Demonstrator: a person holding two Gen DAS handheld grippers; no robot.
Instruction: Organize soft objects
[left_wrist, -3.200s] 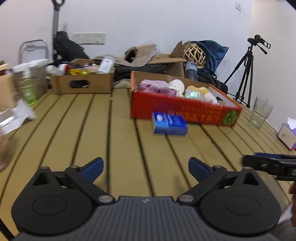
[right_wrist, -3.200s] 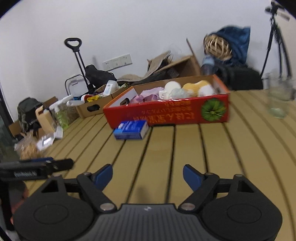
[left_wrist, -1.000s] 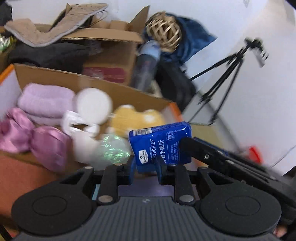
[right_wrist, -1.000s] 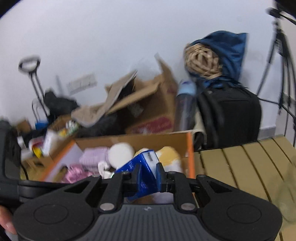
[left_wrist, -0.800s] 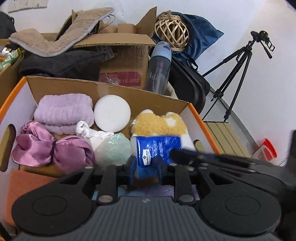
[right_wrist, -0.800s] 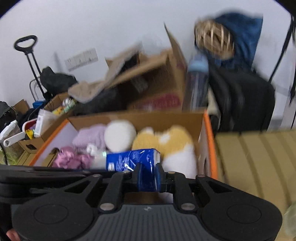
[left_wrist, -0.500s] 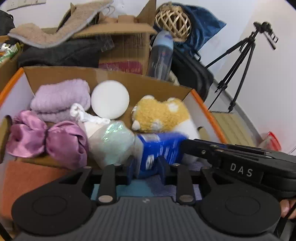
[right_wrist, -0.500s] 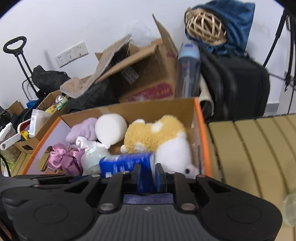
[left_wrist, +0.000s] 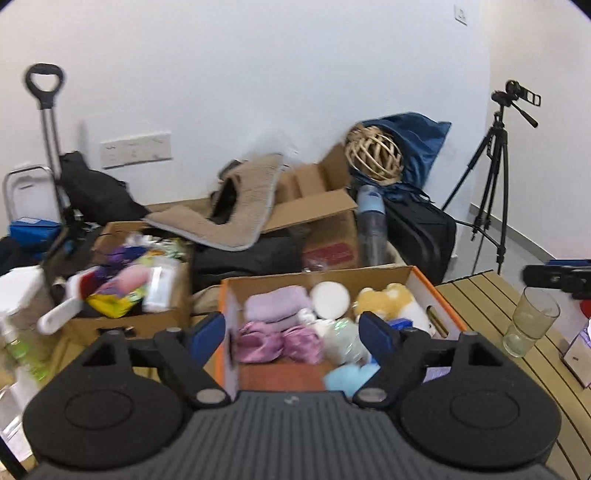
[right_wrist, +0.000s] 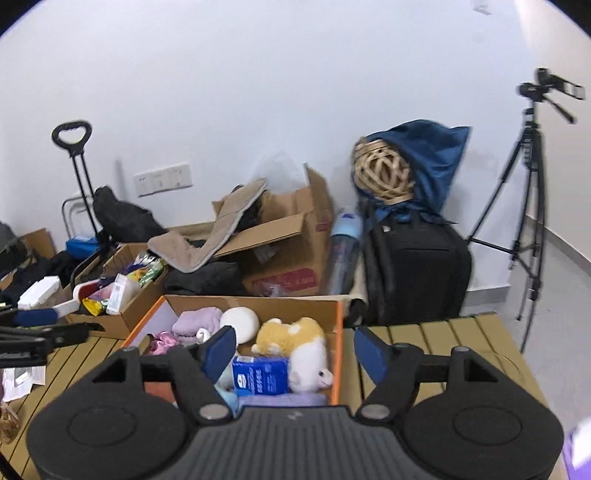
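The blue tissue pack (right_wrist: 260, 374) now lies in the orange-rimmed cardboard box (right_wrist: 338, 354), in front of the yellow and white plush toy (right_wrist: 295, 345) and touching it; half a second ago both grippers pinched it above the box. The left gripper (left_wrist: 293, 332) has let go: its jaws are opening, spread wide, with nothing between the blue pads. The right gripper (right_wrist: 291, 350) is likewise free of the pack, its jaws opening and empty. Both grippers have pulled up and back from the box, so that more of the room shows than before: the white wall, the tripod (left_wrist: 495, 177) and the black bag (right_wrist: 417, 273).

In the left wrist view only a corner of the pack shows, behind the right pad. The purple towel (left_wrist: 275, 306), the white round puff (left_wrist: 330, 300) and the pink satin scrunchies (left_wrist: 277, 345) sit in the box where they were. A drinking glass (left_wrist: 530, 321) stands on the slatted table (left_wrist: 476, 295) to the right of the box.
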